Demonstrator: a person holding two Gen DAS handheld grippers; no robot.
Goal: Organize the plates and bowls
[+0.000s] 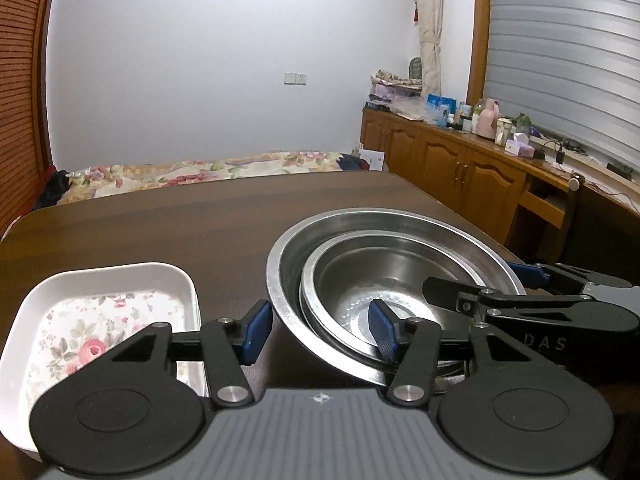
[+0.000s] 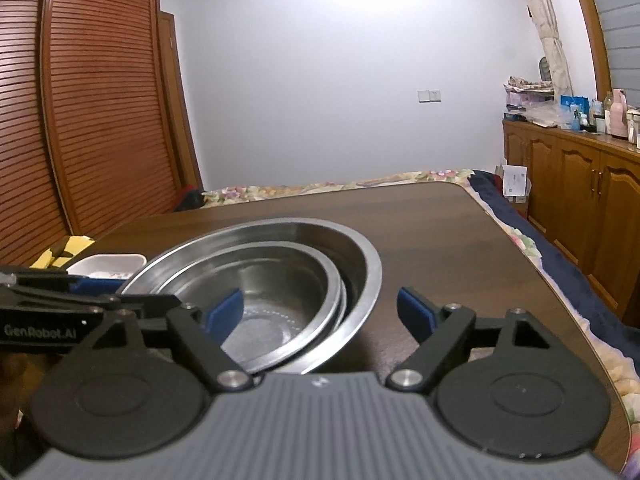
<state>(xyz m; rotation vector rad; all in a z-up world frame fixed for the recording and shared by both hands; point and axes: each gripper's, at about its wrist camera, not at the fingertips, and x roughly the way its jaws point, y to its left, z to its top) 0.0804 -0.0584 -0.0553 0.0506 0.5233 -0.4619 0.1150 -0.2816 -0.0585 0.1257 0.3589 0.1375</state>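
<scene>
A large steel bowl (image 1: 384, 220) sits on the dark wooden table (image 1: 160, 232) with a smaller steel bowl (image 1: 360, 276) nested inside it. My left gripper (image 1: 320, 332) is open and straddles the bowls' near-left rim, one blue pad outside and one inside. My right gripper (image 1: 476, 280) comes in from the right. In the right wrist view my right gripper (image 2: 320, 312) is open across the right rim of the large bowl (image 2: 360, 264), its left pad inside the small bowl (image 2: 280, 280). The left gripper (image 2: 132, 294) shows at the left. A white rectangular dish (image 1: 100, 320) with flower print lies left of the bowls.
A bed with a floral quilt (image 1: 200, 172) lies beyond the table's far edge. Wooden cabinets (image 1: 460, 168) topped with bottles and boxes line the right wall. Louvered wardrobe doors (image 2: 100, 120) stand at the left. A yellow-and-black object (image 2: 60, 252) lies behind the white dish (image 2: 106, 266).
</scene>
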